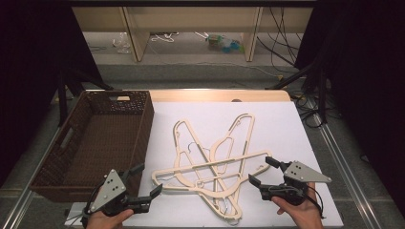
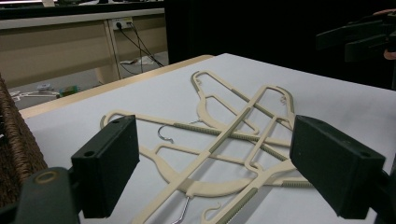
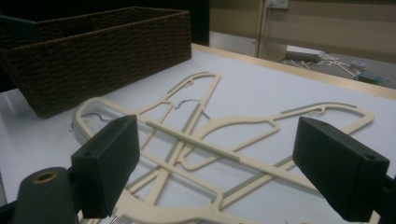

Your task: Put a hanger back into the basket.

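1. White tabletop (image 1: 296,129) takes up most of the scene, with dark curtains on both sides and a messy floor with cables way at the back. Pretty standard bench setup.

2. Closest to the person: both hands come in from the bottom edge of the high view. Left gripper (image 1: 143,183) sits near the front-left corner of the table, jaws spread wide and holding nothing. Right gripper (image 1: 261,171) is at the front-right, also wide open and empty. Both point inward at the pile.

3. Just past them, between the two grippers, is the pile of cream hangers (image 1: 212,160). They lie flat on the white surface, crossed over each other in a tangle. I count about three, maybe four, hard to say since they overlap so much. Small metal hooks poke out here and there. In the left gripper view the pile (image 2: 224,140) sits right between the jaws but apart from them, same in the right gripper view (image 3: 205,140).

4. Further left and back: brown wicker basket (image 1: 143,124), right next to the pile. Looks empty as far as I can see inside.

5. My read on progress: basically zero so far. Nothing's in the basket, nothing's gripped. Looks like every hanger has yet to be picked up and moved over, and untangling could be the annoying part.
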The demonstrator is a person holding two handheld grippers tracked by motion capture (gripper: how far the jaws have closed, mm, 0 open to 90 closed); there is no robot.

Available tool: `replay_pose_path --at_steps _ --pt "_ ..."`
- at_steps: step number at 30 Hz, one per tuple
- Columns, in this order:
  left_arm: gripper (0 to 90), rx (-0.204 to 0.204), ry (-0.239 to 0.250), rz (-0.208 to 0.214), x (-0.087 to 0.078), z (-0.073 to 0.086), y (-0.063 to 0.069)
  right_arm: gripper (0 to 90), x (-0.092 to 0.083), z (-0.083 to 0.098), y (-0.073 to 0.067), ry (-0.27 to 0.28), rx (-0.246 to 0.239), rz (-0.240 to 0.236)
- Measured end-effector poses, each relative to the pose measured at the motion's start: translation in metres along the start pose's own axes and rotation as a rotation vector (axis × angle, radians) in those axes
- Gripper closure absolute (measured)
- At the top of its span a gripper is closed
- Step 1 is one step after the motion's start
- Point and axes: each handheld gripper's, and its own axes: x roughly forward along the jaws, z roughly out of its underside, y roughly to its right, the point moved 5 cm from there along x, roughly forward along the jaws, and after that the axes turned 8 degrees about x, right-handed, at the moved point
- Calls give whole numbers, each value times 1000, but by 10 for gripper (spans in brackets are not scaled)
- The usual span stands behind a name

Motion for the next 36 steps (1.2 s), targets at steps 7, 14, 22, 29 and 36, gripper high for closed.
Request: replay_pose_path --at_steps 7,14,22,29,36 --pt "159 1 3 1 1 -1 0 159 2 1 -1 -10 -15 -18" --pt "159 10 -8 8 3 0 2 159 2 3 2 -38 -2 -15" --pt "159 3 -12 7 5 0 3 163 13 5 11 -121 -59 -36" --pt "160 11 -12 12 3 1 3 198 34 13 28 -345 -117 -90" --pt "160 15 -7 18 3 2 3 229 55 21 38 -564 -221 -135"
